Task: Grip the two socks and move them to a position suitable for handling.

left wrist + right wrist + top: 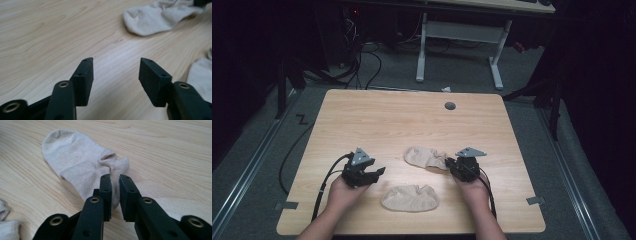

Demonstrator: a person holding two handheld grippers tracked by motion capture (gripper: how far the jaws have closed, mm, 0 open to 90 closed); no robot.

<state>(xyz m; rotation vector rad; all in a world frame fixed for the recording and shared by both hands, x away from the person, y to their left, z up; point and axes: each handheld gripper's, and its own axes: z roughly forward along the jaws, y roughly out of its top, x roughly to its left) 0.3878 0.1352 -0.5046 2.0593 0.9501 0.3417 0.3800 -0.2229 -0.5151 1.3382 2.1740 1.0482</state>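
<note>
Your right gripper [115, 180] pinches the farther sock's [75, 162] cuff, likely to lift it, while your left gripper [116, 67] waits wide open.

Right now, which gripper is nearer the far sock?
Right. The right gripper has its jaws pinched on the cuff of the far sock. The left gripper sits open on bare table, off to that sock's left, not touching it.

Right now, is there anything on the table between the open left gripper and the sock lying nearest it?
Nothing visible. The left gripper hangs open over bare wood, and the table between it and the near sock holds nothing. The right gripper pinches the far sock.
</note>
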